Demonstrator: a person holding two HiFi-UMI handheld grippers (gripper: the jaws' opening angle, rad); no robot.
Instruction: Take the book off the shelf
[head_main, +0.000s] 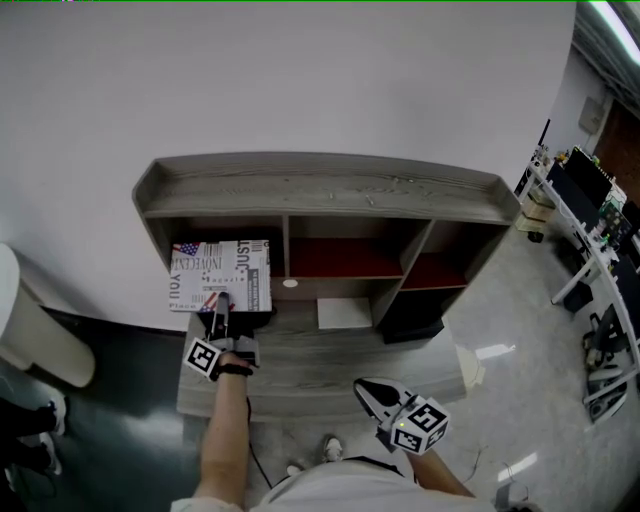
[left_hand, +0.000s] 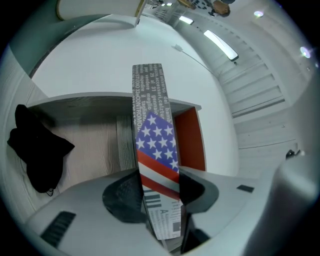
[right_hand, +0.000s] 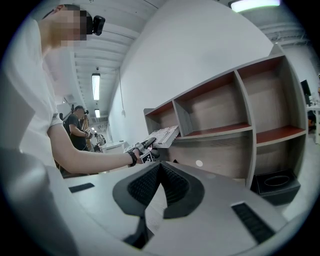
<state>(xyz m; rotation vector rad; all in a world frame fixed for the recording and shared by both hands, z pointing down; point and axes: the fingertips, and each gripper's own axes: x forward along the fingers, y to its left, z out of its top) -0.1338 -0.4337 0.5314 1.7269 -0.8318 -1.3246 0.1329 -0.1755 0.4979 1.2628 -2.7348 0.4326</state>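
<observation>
A book (head_main: 220, 272) with a flag and lettering on its cover sticks out of the left compartment of the grey wooden shelf (head_main: 330, 190). My left gripper (head_main: 218, 308) is shut on its near edge. In the left gripper view the book (left_hand: 152, 135) stands edge-on between the pads, with the left gripper (left_hand: 159, 185) pressing on both faces. From the right gripper view the book (right_hand: 164, 135) is seen held out level in front of the shelf (right_hand: 240, 130). My right gripper (head_main: 368, 392) hangs low near my body, well clear of the shelf. The right gripper (right_hand: 159, 167) is shut on nothing.
A black bin (head_main: 412, 322) sits in the shelf's lower right compartment. A black cloth (left_hand: 37, 150) hangs at the left inside the shelf. A white sheet (head_main: 345, 312) lies on the wooden platform (head_main: 330, 370). Desks with equipment (head_main: 590, 220) stand at the right. Another person (right_hand: 77, 130) stands far off.
</observation>
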